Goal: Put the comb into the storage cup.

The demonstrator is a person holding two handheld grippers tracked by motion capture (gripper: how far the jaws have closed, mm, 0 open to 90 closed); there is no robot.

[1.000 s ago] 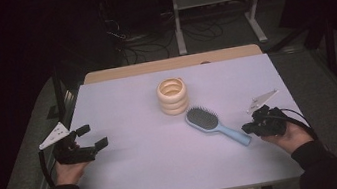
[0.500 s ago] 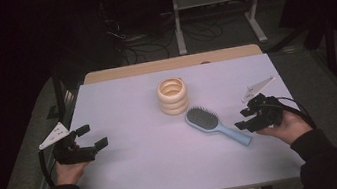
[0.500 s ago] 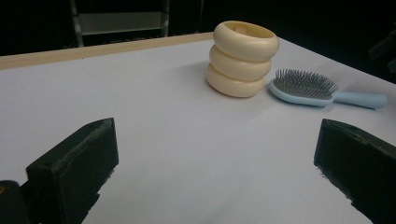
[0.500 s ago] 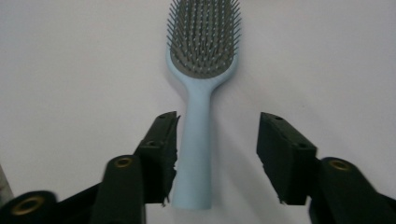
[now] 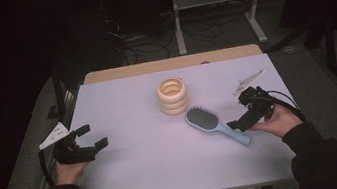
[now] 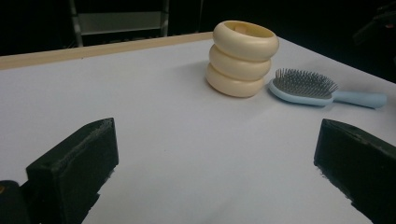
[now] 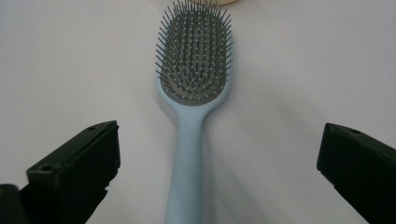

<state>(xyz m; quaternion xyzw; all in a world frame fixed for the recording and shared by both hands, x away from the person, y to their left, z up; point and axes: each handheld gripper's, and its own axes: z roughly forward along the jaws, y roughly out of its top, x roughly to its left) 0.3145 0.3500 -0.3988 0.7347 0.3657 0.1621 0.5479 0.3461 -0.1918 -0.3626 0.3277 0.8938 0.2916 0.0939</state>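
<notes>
At the near edge of the bench [image 5: 134, 180], the person's forearms come in from below. The left gripper [image 5: 88, 139] is held low at the bench's left side, its fingers [image 6: 74, 172] spread wide with only bare bench surface between them. On the other side, the right gripper [image 5: 246, 113] sits above the right part of the bench, tilted down toward the hairbrush [image 5: 216, 125]. Its fingers [image 7: 77, 163] have just been opening and now stand wide apart; in the right gripper view the brush handle runs up between them, touching neither.

The hairbrush lies flat on the bench, bristles up, right of the middle. Its light blue handle points toward the right gripper and its oval head, with grey bristles, points toward the middle of the bench.

Just beyond the brush head stands a cream stack of rings [image 5: 173, 96], three rings high and open at the top. In the left gripper view the brush head lies just beside the foot of the stack.

Farther off, a strip of wood [image 5: 172, 63] runs along the bench's far edge, and past it the dark floor holds cables [image 5: 142, 48] and a metal frame [image 5: 216, 1].
</notes>
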